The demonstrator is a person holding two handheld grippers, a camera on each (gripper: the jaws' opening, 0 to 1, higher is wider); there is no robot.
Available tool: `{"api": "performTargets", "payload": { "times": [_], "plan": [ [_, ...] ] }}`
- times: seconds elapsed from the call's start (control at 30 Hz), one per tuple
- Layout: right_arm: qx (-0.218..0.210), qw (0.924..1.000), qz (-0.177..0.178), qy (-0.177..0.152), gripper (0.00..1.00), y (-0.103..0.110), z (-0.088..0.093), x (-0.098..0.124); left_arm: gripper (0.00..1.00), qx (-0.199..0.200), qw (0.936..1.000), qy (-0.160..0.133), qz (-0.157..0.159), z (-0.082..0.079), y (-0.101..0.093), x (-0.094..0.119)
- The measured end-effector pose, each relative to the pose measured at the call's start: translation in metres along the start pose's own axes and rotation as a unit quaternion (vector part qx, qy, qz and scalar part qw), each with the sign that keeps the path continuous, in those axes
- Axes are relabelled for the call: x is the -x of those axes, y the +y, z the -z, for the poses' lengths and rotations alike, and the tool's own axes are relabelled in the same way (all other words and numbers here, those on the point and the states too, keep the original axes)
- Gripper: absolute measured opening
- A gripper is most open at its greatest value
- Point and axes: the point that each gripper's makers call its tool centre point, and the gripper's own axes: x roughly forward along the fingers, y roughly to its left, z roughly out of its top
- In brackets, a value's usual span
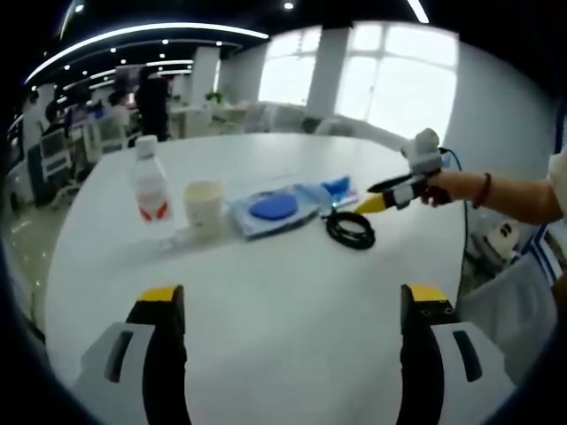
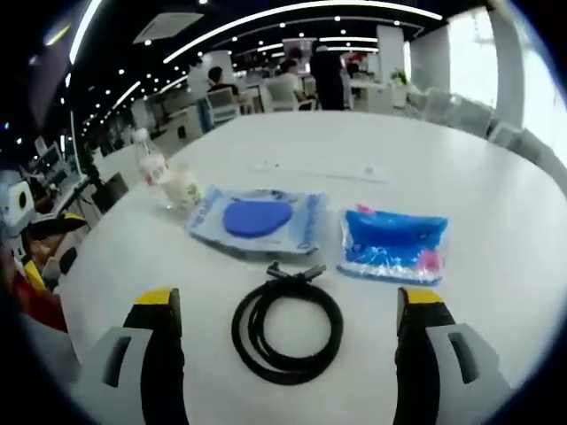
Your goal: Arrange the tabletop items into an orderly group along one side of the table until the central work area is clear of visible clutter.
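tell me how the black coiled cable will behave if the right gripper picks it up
The black coiled cable looks thin and loosely wound, so it will probably sag and partly uncoil. It seems light. Its loose ends near the top may trail and drag.

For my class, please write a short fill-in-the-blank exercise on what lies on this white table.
1. The coiled cable is ____ in colour.
2. The paper cup stands right beside the ____.
3. The right tongs hover with their jaws ____, the cable between them.
4. The clear packet holds a round ____ item.

Missing words: black; bottle; open; blue

open-plan office | desks [image 2: 221, 97] | chairs [image 2: 283, 93] | ceiling light strips [image 1: 133, 35] | large windows [image 1: 403, 80]
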Motion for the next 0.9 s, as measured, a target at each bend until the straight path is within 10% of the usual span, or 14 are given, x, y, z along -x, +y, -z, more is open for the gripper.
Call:
{"api": "performTargets", "payload": {
  "times": [0.9],
  "plan": [
    [0.02, 0.9994, -0.021, -0.021, 1.0, 0.044, 0.012, 0.07, 0.98, -0.002, 0.9999, -0.008, -0.009, -0.002, -0.012, 0.018]
  ]
}}
